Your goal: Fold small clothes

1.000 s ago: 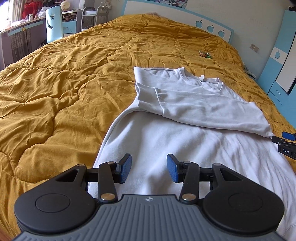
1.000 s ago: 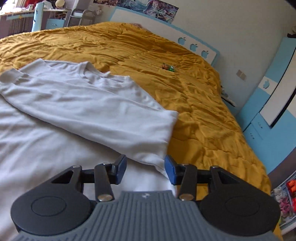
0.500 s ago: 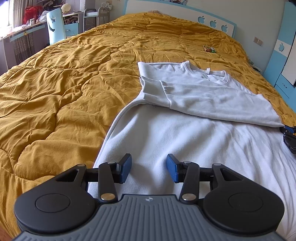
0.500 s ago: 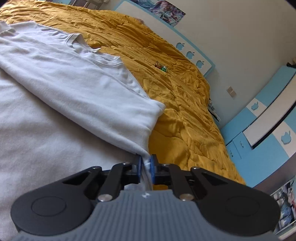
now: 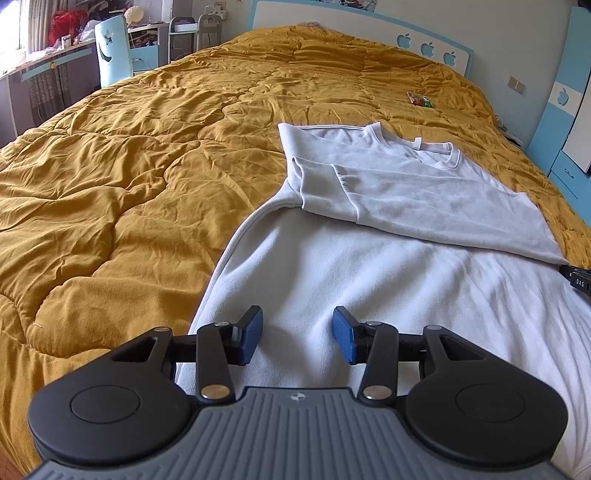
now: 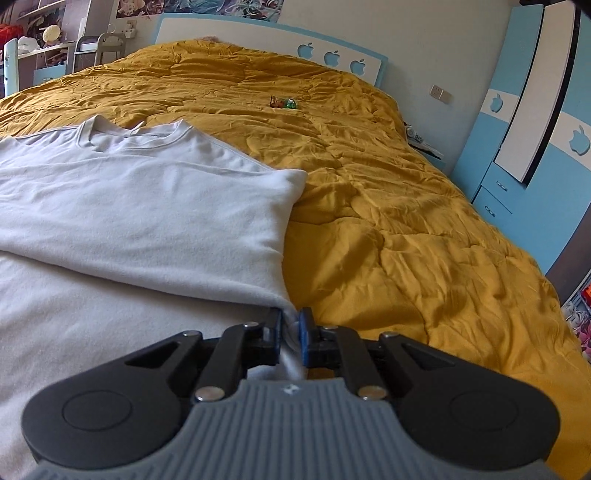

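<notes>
A white long-sleeved shirt (image 5: pixel 388 273) lies flat on the mustard quilt (image 5: pixel 129 177), collar toward the headboard, one sleeve folded across its chest (image 5: pixel 424 199). My left gripper (image 5: pixel 297 334) is open and empty, low over the shirt's lower body near its left edge. My right gripper (image 6: pixel 290 330) is shut on the shirt's right edge where the folded sleeve (image 6: pixel 147 221) ends, next to the quilt (image 6: pixel 406 240). Its tip shows at the right edge of the left wrist view (image 5: pixel 578 280).
A small colourful wrapper (image 5: pixel 419 99) lies on the quilt near the headboard (image 5: pixel 369 26); it also shows in the right wrist view (image 6: pixel 283 102). Blue-and-white wardrobes (image 6: pixel 524 155) stand to the right of the bed. A blue chair (image 5: pixel 112 51) and cluttered desk stand at the left.
My right gripper closed on the shirt's right edge and then levelled out. My left gripper stayed open and dipped slightly lower over the shirt.
</notes>
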`<move>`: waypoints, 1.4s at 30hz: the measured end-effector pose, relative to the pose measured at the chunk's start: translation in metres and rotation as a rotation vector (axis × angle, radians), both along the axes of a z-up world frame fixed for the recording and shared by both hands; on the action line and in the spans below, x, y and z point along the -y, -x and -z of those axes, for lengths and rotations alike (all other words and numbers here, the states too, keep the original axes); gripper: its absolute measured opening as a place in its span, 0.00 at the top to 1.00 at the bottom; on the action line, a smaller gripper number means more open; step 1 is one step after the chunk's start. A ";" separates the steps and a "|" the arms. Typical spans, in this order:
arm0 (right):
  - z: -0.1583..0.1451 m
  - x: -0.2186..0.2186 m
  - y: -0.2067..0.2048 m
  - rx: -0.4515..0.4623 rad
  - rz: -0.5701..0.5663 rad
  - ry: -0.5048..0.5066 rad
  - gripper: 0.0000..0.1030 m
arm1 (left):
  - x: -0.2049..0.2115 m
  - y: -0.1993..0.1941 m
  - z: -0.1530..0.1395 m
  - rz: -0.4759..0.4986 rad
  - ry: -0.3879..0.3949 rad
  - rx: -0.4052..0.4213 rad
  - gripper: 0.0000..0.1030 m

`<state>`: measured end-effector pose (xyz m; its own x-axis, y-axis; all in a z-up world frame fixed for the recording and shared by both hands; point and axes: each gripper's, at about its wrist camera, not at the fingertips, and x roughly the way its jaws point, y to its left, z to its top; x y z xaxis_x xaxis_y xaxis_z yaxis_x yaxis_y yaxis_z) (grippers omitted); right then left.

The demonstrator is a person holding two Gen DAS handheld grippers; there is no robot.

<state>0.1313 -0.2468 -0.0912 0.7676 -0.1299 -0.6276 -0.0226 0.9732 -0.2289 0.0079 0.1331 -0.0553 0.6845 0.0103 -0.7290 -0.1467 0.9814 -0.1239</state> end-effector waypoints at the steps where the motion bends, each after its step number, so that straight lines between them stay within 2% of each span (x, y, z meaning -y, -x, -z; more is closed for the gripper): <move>1: -0.002 0.003 0.000 -0.010 0.000 -0.021 0.94 | 0.000 0.000 0.000 0.000 0.000 -0.001 0.49; 3: -0.007 0.013 0.003 -0.027 0.028 -0.088 0.80 | 0.000 0.001 -0.002 0.003 -0.003 0.000 0.49; 5: -0.011 0.024 0.008 -0.036 0.058 -0.160 0.59 | 0.000 0.000 -0.003 0.025 -0.007 -0.007 0.44; 7: -0.015 0.034 0.016 -0.038 0.057 -0.230 0.54 | 0.002 0.001 -0.003 0.052 -0.021 -0.005 0.40; 8: -0.017 0.037 0.019 -0.043 0.051 -0.248 0.49 | 0.002 0.002 -0.004 0.050 -0.023 -0.001 0.39; 11: -0.025 0.037 0.035 -0.036 0.023 -0.260 0.37 | 0.000 0.004 -0.006 0.043 -0.013 0.010 0.38; 17: -0.039 0.027 0.060 -0.051 -0.033 -0.279 0.25 | -0.006 0.002 -0.013 0.031 -0.025 0.036 0.33; 21: -0.054 0.016 0.077 -0.030 -0.087 -0.308 0.25 | -0.012 -0.011 -0.023 0.053 -0.060 0.079 0.33; 23: -0.061 0.005 0.084 -0.026 -0.118 -0.311 0.25 | -0.010 -0.023 -0.023 0.124 -0.132 0.096 0.33; 26: -0.070 -0.013 0.091 -0.020 -0.133 -0.313 0.25 | 0.006 -0.044 -0.012 0.215 -0.368 0.139 0.33; 27: -0.073 -0.020 0.094 -0.016 -0.141 -0.325 0.25 | 0.012 -0.051 -0.006 0.246 -0.421 0.134 0.33; 30: -0.078 -0.036 0.102 -0.001 -0.169 -0.353 0.25 | 0.026 -0.070 0.012 0.333 -0.518 0.140 0.35; 32: -0.081 -0.046 0.107 0.007 -0.188 -0.360 0.25 | 0.031 -0.083 0.025 0.363 -0.552 0.112 0.36; 34: -0.083 -0.053 0.111 0.015 -0.199 -0.361 0.25 | 0.035 -0.098 0.038 0.365 -0.584 0.077 0.42; 36: -0.084 -0.055 0.113 0.020 -0.201 -0.371 0.25 | 0.035 -0.108 0.047 0.341 -0.617 0.089 0.46; 38: -0.083 -0.056 0.112 0.019 -0.191 -0.370 0.25 | 0.035 -0.114 0.050 0.325 -0.624 0.102 0.68; 39: -0.081 -0.056 0.111 0.017 -0.184 -0.366 0.25 | 0.033 -0.118 0.051 0.315 -0.611 0.110 0.89; 42: -0.072 -0.054 0.105 -0.002 -0.152 -0.374 0.25 | 0.026 -0.115 0.050 0.228 -0.581 0.181 0.92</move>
<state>0.0258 -0.1929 -0.0191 0.7590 0.2222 -0.6120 -0.1723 0.9750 0.1403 0.1232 0.1074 -0.1053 0.8278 0.2076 -0.5212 0.0469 0.9002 0.4330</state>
